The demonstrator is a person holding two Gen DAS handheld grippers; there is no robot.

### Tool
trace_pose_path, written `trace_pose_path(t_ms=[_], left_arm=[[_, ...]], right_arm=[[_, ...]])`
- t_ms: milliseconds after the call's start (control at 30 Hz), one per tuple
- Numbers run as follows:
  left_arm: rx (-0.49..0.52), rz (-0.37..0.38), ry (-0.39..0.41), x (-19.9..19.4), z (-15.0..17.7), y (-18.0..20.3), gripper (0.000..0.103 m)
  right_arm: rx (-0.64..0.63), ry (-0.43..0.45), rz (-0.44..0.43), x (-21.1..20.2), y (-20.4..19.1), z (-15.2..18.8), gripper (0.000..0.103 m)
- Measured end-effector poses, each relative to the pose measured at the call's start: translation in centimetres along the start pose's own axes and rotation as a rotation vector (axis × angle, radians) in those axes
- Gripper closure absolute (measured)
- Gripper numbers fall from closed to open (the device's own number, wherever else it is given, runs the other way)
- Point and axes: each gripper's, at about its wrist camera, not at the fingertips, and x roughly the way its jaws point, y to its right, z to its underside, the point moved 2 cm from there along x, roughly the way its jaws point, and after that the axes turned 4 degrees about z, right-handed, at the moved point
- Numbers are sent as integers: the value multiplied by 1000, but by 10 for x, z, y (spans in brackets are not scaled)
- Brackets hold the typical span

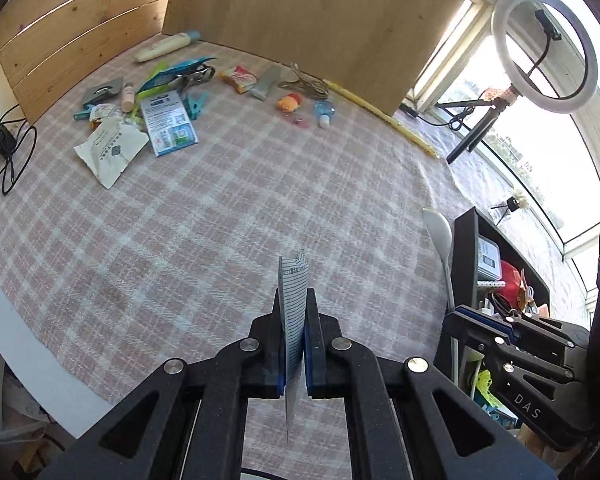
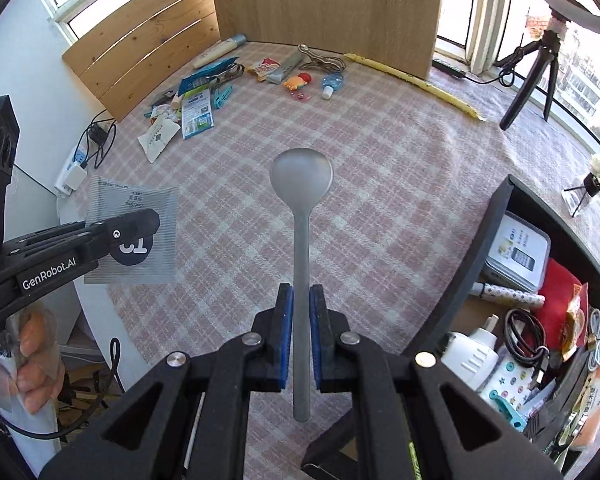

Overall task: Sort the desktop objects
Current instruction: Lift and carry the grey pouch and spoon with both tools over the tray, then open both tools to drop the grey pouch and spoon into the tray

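Nearest, the left gripper [image 1: 295, 344] has its jaws clamped on a thin striped sachet [image 1: 293, 312], pinched edge-on so only its rim faces that camera; the right gripper [image 2: 301, 340] is closed on the handle of a grey spoon [image 2: 301, 184], bowl pointing forward, probably carried toward the black box [image 2: 496, 224] just to its right, already crowded with sorted things; its far side is cut off; beyond, across the checked cloth [image 2: 380, 152], unsorted packets, clips and tubes lie by the wooden boards [image 2: 324, 0], too small to read
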Motion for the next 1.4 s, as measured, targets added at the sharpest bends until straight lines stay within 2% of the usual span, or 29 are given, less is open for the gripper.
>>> trace_pose_path(t_ms=[33,67,167,400,633,733,800,833,867,900,933,1067,1400], left_arm=[[27,20,-4,14,-28,23,98],[54,39,-10,18,-36,41,98],[141,89,-35,23,-34,89,98],[344,198,-106,39,-13,191,98],[500,233,-164,58,16,273,98],[548,234,-172,63,25,298,97],[578,238,-169,65,28,311,97],[595,244,-158,63,31,317,93],[606,231,-144,62,33,320,84],[612,210,-126,61,33,323,63],[612,187,-98,59,33,324,58],[609,168,-71,52,33,319,55],[597,130,-23,40,26,304,55]], right_arm=[[28,6,11,-10,16,10,94],[58,10,18,-16,28,17,94],[156,27,49,-41,69,40,94],[309,63,178,-89,142,94,94],[412,63,235,-107,193,125,94],[438,68,245,-111,207,128,94],[455,83,241,-116,214,130,93],[460,86,241,-118,218,131,89],[468,87,245,-119,219,131,85],[478,87,265,-122,222,132,82],[483,88,277,-123,225,132,77],[498,122,261,-133,227,135,68],[471,165,251,-143,213,123,67]])
